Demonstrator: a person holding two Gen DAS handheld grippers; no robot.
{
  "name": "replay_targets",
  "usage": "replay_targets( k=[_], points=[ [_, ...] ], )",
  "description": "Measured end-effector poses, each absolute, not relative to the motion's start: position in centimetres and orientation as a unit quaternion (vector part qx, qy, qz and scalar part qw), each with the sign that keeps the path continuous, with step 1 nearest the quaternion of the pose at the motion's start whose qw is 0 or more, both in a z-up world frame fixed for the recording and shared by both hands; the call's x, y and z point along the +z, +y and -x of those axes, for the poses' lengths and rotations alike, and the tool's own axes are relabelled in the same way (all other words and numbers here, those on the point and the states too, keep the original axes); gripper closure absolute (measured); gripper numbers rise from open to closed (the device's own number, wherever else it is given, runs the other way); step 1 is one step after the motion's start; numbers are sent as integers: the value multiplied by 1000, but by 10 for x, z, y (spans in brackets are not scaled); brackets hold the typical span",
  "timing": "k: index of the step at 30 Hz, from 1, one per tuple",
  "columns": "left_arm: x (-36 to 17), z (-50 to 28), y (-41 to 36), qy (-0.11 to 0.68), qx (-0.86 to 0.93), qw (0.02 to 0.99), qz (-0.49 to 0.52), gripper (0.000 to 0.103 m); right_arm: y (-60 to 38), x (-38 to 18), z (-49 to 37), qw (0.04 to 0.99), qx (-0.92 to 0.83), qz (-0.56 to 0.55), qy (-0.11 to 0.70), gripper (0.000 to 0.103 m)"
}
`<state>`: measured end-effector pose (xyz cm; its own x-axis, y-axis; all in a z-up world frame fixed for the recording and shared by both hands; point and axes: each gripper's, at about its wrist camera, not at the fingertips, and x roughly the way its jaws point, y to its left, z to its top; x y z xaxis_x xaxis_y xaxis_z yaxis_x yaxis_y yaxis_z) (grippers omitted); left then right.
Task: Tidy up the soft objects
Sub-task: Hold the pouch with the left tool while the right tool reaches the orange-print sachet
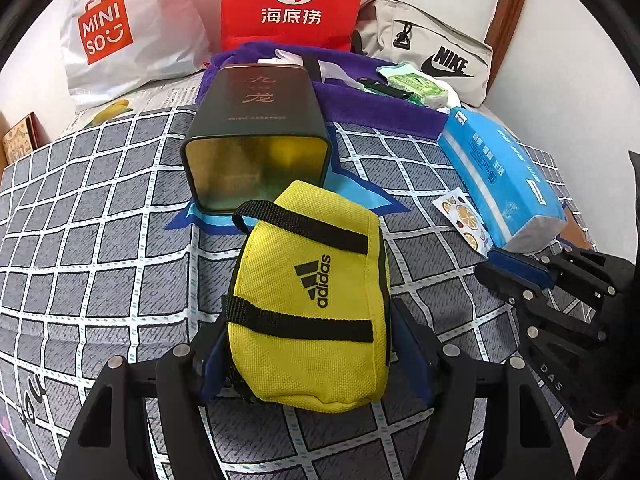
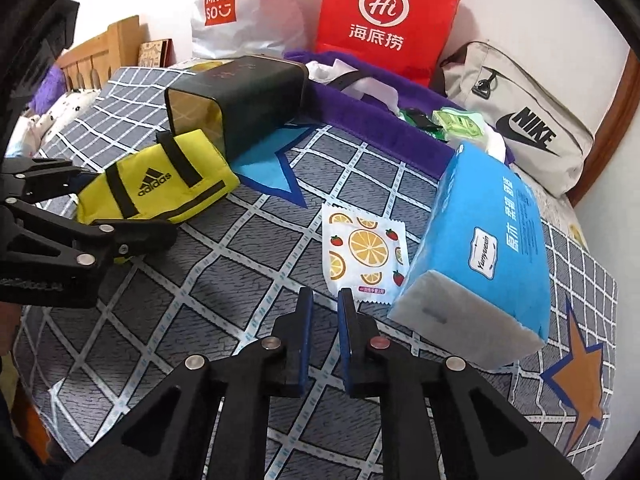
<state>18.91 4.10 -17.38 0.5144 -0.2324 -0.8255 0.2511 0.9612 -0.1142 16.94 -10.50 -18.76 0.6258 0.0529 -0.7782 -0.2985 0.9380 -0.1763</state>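
Note:
A yellow Adidas pouch (image 1: 308, 304) lies on the checked bedspread, its near end between the fingers of my left gripper (image 1: 310, 344), which is shut on it. It also shows in the right wrist view (image 2: 156, 184), with the left gripper (image 2: 120, 236) at its near end. A dark tin box (image 1: 256, 136) lies on its side just beyond the pouch, open end toward me. My right gripper (image 2: 325, 300) is nearly closed and empty, just short of a fruit-print sachet (image 2: 362, 252). A blue tissue pack (image 2: 484, 248) lies right of the sachet.
At the back stand a white Miniso bag (image 1: 116, 32), a red Hi paper bag (image 1: 294, 4) and a grey Nike bag (image 1: 436, 60). A purple towel (image 1: 380, 108) holds small green packets (image 1: 416, 88). A wooden headboard (image 2: 108, 48) is far left.

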Motion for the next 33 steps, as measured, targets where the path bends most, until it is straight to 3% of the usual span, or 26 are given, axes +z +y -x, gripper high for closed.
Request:
replay_targets(
  k=[6, 10, 14, 26, 29, 32, 33],
  points=[
    [-173, -188, 41, 472, -139, 870, -11, 33, -104, -190, -179, 891, 89, 158, 417, 91],
    [-173, -188, 41, 472, -139, 870, -9, 33, -100, -190, -178, 891, 93, 164, 413, 99],
    [-172, -187, 43, 472, -141, 870, -1, 33, -99, -184, -169, 892, 116, 148, 410, 101],
    [-172, -188, 54, 473, -134, 870, 22, 33, -90, -178, -129, 871, 192, 119, 437, 99],
    [-172, -188, 53, 474, -132, 870, 19, 33, -91, -177, -127, 872, 191, 118, 435, 89],
    [-172, -187, 52, 475, -130, 870, 16, 33, -97, -173, -131, 880, 178, 107, 426, 57],
    [-172, -187, 52, 475, -131, 870, 16, 33, -100, -172, -133, 883, 173, 103, 424, 54]
  ],
)
